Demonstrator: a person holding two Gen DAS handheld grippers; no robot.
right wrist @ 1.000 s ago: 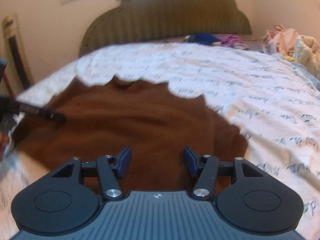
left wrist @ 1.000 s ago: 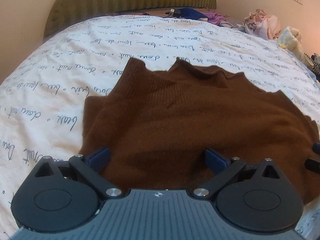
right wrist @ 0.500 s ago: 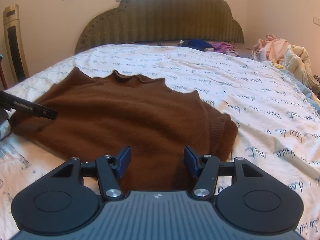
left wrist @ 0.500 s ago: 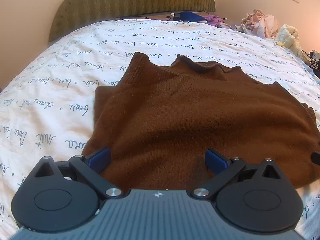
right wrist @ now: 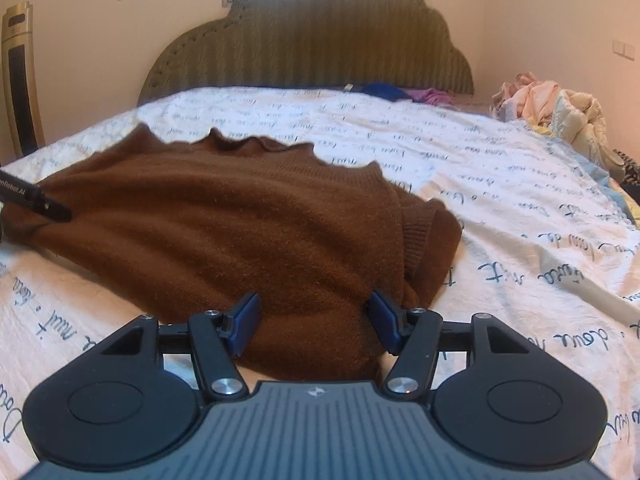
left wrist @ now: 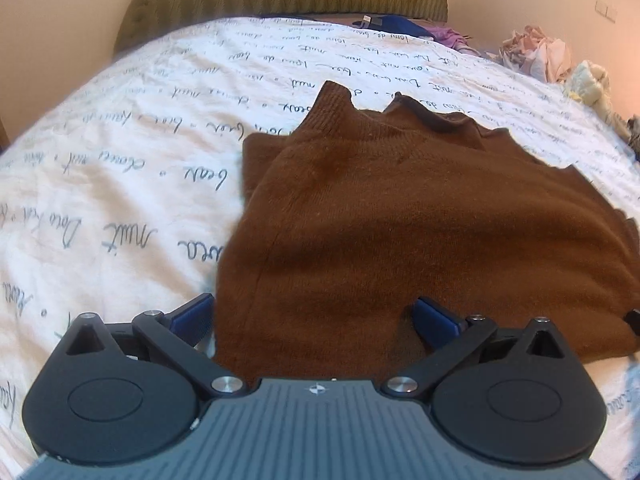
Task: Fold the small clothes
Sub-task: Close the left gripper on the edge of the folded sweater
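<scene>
A brown knitted sweater (left wrist: pixel 400 220) lies partly folded on the bed, collar toward the headboard; it also shows in the right wrist view (right wrist: pixel 240 236). My left gripper (left wrist: pixel 316 320) is open and empty, its blue pads straddling the sweater's near left edge. My right gripper (right wrist: pixel 314 324) is open and empty over the sweater's near right edge, beside a folded-in ribbed cuff (right wrist: pixel 420 240). The left gripper's finger (right wrist: pixel 36 200) shows at the left edge of the right wrist view, over the sweater's far side.
The white bedsheet (left wrist: pixel 120 168) with handwritten script covers the bed. A green headboard (right wrist: pixel 312 40) stands at the back. Blue and purple clothes (right wrist: pixel 400 92) lie near it, and a pile of pale clothes (right wrist: pixel 552 108) sits at the right. A tall appliance (right wrist: pixel 20 80) stands at the left.
Both grippers have dropped lower and closer to the sweater's near edge. The left gripper has shifted left, so the sweater now sits further right in its view. Both stayed open.
</scene>
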